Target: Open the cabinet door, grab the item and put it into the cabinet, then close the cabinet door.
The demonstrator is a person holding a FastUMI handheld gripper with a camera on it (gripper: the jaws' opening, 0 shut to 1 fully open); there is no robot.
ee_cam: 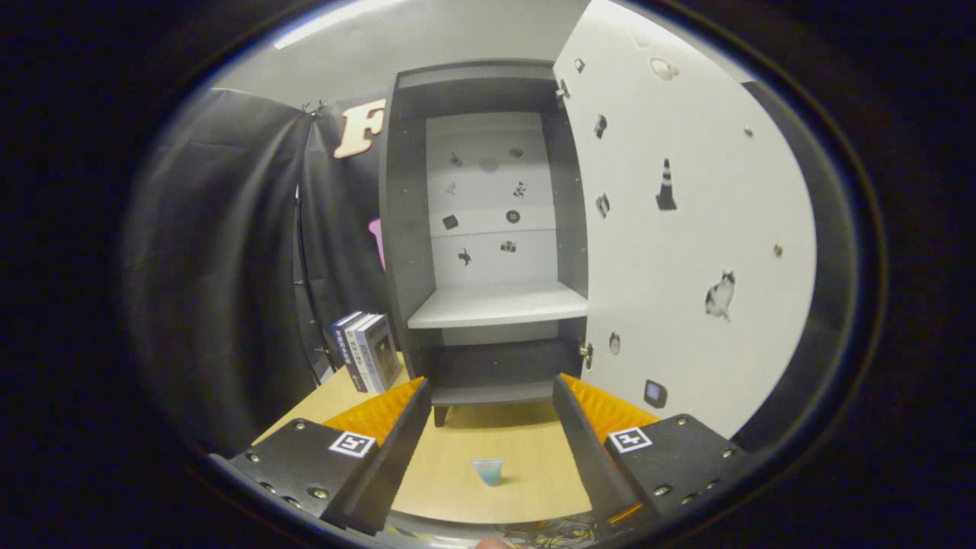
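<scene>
Wooden worktop (457,465) before the cabinet (488,229), door (686,229) swung open. The small translucent cup (488,470) sits between the spread fingers of the empty tool (492,396), probably light, thin, crushable; pinch its walls gently.

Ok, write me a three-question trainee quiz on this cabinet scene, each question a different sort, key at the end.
1. True or false: the cabinet door is shut.
2. Where is the small blue cup? A) on the cabinet shelf B) on the wooden table between the gripper fingers C) beside the books
3. Fill in: the gripper is ____ and holds nothing.

Key: 1 false, the door stands swung open to the right of the cabinet. 2 B. 3 open.
</scene>
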